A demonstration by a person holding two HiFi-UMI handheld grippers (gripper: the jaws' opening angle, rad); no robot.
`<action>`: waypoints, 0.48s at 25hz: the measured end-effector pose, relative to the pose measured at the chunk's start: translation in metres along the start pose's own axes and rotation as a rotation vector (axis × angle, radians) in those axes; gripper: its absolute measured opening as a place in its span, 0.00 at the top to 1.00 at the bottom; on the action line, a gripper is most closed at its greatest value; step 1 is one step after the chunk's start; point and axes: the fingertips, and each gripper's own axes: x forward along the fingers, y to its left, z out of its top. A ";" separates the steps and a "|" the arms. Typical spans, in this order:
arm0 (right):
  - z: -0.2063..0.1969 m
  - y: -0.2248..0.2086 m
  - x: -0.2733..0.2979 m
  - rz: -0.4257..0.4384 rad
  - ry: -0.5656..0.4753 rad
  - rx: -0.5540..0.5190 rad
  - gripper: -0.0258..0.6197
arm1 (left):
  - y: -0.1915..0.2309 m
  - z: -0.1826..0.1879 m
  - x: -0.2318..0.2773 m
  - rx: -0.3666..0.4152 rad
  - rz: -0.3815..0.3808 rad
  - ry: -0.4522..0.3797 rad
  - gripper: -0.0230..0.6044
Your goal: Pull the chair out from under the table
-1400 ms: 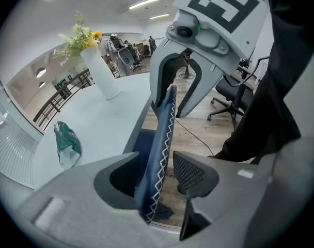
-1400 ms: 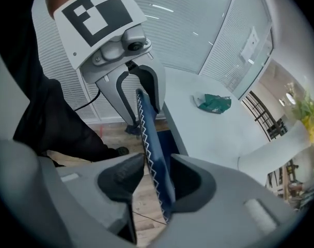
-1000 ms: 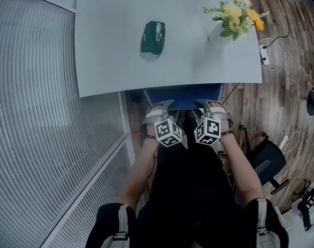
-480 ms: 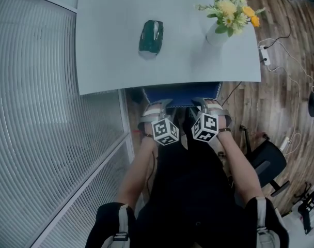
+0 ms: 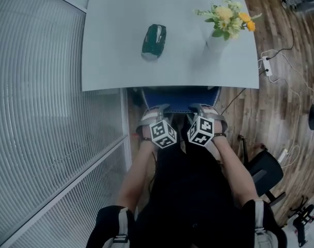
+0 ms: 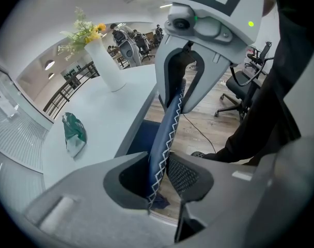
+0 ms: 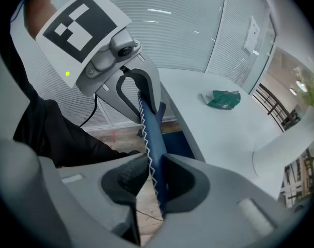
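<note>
Blue chair [image 5: 180, 94] back shows at the worktop [image 5: 115, 61] edge, seat tucked underneath. My left claw [image 5: 156, 109] is clamped on the back's top edge, half-closed over the padding. My right claw [image 5: 201, 107], just beside it, is closing on that same edge, pads touching the fabric.

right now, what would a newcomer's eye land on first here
The left tongs and right tongs side by side on the blue chair back, tucked under the near edge of the white table; the right jaws closing on it. On the table, a vase of yellow flowers stands at right, a green packet near the middle.
</note>
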 end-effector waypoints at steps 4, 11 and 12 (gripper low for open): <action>0.000 0.015 -0.007 0.030 -0.006 -0.002 0.81 | -0.012 -0.002 -0.010 -0.015 -0.008 0.011 0.78; 0.005 0.033 -0.019 0.045 -0.009 0.012 0.81 | -0.026 -0.006 -0.025 -0.010 -0.032 0.011 0.78; 0.006 0.038 -0.020 0.047 -0.008 0.014 0.81 | -0.030 -0.008 -0.028 -0.007 -0.037 0.011 0.78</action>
